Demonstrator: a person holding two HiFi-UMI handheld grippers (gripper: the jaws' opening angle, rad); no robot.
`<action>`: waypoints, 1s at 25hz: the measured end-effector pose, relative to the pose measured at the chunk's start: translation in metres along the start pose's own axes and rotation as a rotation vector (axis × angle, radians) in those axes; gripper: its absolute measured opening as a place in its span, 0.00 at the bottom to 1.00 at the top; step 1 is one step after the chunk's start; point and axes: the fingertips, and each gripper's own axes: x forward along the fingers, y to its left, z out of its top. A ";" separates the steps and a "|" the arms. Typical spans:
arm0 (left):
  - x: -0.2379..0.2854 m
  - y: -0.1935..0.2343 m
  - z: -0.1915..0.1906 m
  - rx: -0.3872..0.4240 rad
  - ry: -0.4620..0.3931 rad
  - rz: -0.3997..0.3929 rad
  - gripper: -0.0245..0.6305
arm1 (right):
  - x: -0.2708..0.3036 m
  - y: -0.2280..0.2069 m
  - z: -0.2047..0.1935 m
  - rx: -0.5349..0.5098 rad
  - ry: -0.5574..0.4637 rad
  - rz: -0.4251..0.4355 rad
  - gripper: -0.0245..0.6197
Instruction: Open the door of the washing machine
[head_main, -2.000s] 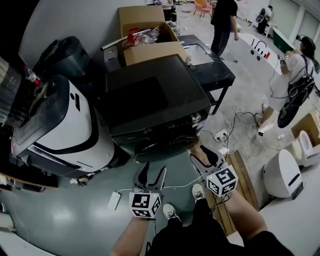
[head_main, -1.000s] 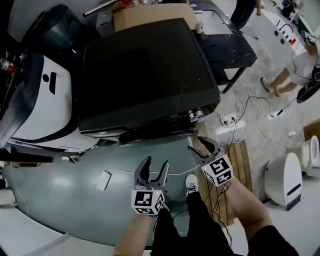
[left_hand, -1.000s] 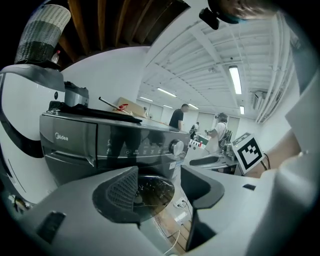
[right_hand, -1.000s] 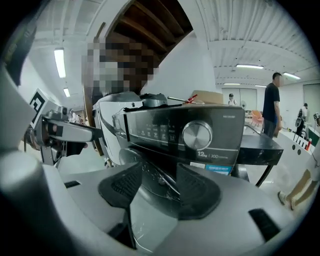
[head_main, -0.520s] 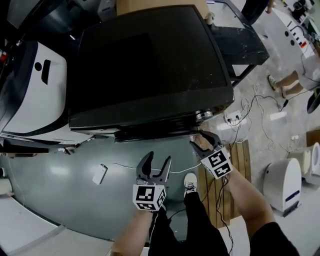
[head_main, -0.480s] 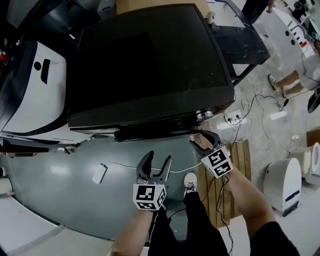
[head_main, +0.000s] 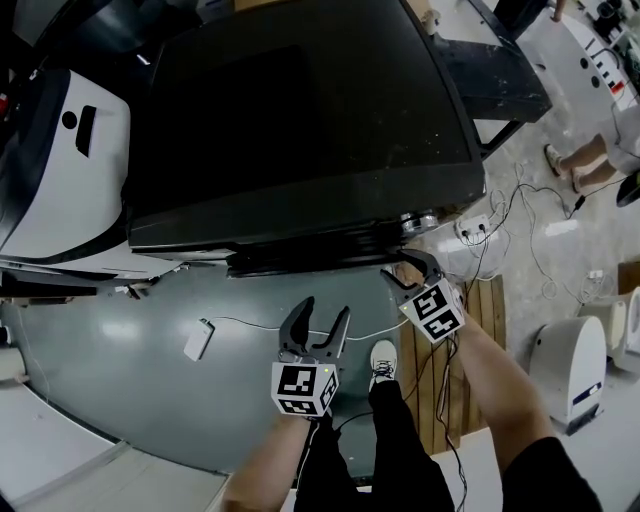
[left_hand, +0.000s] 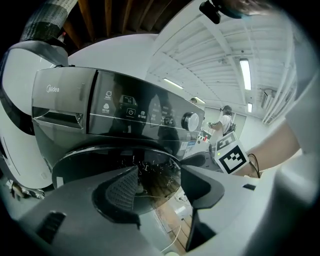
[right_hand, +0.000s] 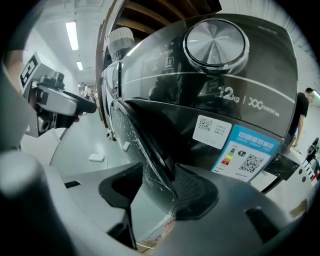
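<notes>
- Seen from above, two hand-held grippers face the front of a black washing machine (head_main: 300, 110). Its round door (head_main: 300, 262) bulges from the front face just ahead of both tools.
- The right gripper (head_main: 410, 272) sits at the door's right-hand edge. In the right gripper view the dark rim runs between its spread jaws, close against the ribbed right pad, with a gap at the other jaw. No clamp on the rim shows.
- The left gripper (head_main: 322, 318) hangs nearer the person, jaws wide apart and empty. It is aimed at the door glass below the control panel (left_hand: 125, 112) and its dial (left_hand: 190, 121).
- Left of the grippers the grey floor (head_main: 120, 390) lies open, crossed only by a thin white cable (head_main: 250, 325) and a small white adapter (head_main: 197, 340).
- To the right, wooden slats (head_main: 475, 330) and a power strip (head_main: 472, 228) with trailing leads crowd the floor.
- A white appliance (head_main: 60, 170) stands just beside the machine's left side.
</notes>
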 end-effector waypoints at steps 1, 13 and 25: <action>0.000 0.000 -0.001 -0.003 0.000 0.002 0.44 | 0.001 -0.001 0.000 0.010 -0.003 -0.008 0.36; 0.008 -0.008 -0.020 -0.041 0.017 0.002 0.44 | -0.004 0.003 -0.003 0.058 -0.023 -0.042 0.31; 0.013 -0.026 -0.028 -0.140 0.025 0.031 0.45 | -0.025 0.029 -0.020 0.129 -0.023 0.013 0.29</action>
